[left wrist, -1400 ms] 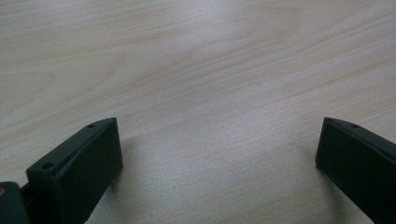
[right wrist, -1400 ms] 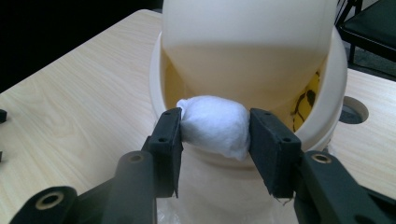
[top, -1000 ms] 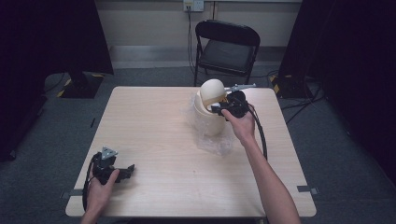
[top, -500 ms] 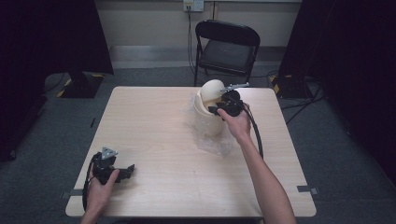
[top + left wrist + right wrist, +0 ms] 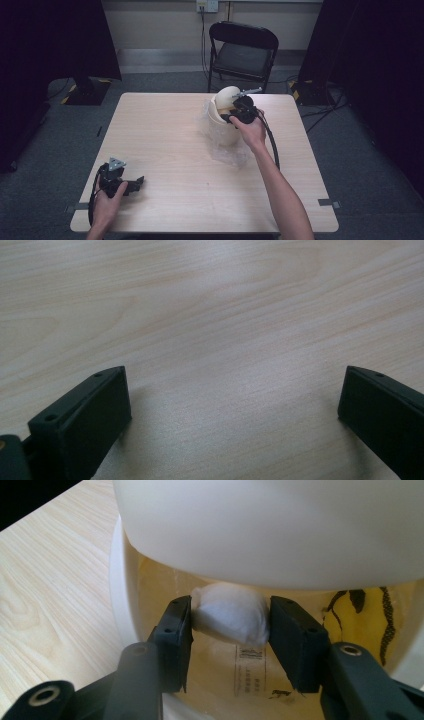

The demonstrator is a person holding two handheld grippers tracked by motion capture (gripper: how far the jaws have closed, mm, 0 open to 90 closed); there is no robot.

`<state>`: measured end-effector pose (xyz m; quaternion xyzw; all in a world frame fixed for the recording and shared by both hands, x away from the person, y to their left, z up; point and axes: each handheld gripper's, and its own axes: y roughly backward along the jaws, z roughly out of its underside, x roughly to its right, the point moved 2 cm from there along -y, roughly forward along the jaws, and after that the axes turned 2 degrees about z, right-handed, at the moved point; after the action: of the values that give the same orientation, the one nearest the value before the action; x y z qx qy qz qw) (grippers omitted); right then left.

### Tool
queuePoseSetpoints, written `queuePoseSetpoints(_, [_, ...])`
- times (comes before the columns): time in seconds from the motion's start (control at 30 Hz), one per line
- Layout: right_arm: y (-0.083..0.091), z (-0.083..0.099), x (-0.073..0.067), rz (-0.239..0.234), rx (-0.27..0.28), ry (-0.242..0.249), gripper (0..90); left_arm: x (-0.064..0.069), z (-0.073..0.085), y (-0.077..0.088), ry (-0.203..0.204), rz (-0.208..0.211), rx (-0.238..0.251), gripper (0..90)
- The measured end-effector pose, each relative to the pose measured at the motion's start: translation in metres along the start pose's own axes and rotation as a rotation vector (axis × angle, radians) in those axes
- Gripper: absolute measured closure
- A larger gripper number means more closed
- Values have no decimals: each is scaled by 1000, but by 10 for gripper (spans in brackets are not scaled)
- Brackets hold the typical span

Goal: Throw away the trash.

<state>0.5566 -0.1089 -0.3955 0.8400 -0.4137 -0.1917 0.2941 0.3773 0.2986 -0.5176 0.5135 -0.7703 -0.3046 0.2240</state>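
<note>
A small white bin (image 5: 221, 131) with a domed swing lid (image 5: 226, 95) stands at the back right of the wooden table (image 5: 170, 145). My right gripper (image 5: 226, 118) reaches into its opening from the right. In the right gripper view, a white crumpled wad (image 5: 230, 620) sits between the jaws of that gripper (image 5: 231, 607), just under the lid (image 5: 270, 525) and over a yellow liner (image 5: 215, 655). The jaws have just been opening a little, but both pads still touch the wad. My left gripper (image 5: 139, 182) lies on the table at the front left, open with bare wood between its jaws (image 5: 235, 385).
Crinkled clear plastic (image 5: 231, 153) lies under and in front of the bin. A black folding chair (image 5: 243, 50) stands behind the table's far edge. Dark curtains hang at both sides. A cable (image 5: 272, 145) trails from the right gripper along the forearm.
The right gripper has shifted slightly left, nearer the bin's opening under the lid. The left hand and its gripper have not moved.
</note>
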Motion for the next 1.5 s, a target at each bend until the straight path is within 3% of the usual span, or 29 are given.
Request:
queuePoseSetpoints(0.23, [3, -1, 2, -9, 6, -5, 523, 0, 0, 0, 0, 0, 0, 0])
queuePoseSetpoints(0.37, [5, -1, 2, 0, 8, -9, 460, 0, 0, 0, 0, 0, 0, 0])
queuePoseSetpoints(0.7, [7, 0, 5, 11, 4, -5, 499, 0, 0, 0, 0, 0, 0, 0])
queuePoseSetpoints(0.83, [11, -1, 8, -3, 23, -39, 509, 0, 0, 0, 0, 0, 0, 0])
queuePoseSetpoints(1.17, [28, 3, 11, -3, 50, -44, 561, 0, 0, 0, 0, 0, 0, 0])
queuePoseSetpoints(1.5, [56, 10, 17, 39, 101, -32, 536, 0, 0, 0, 0, 0, 0, 0])
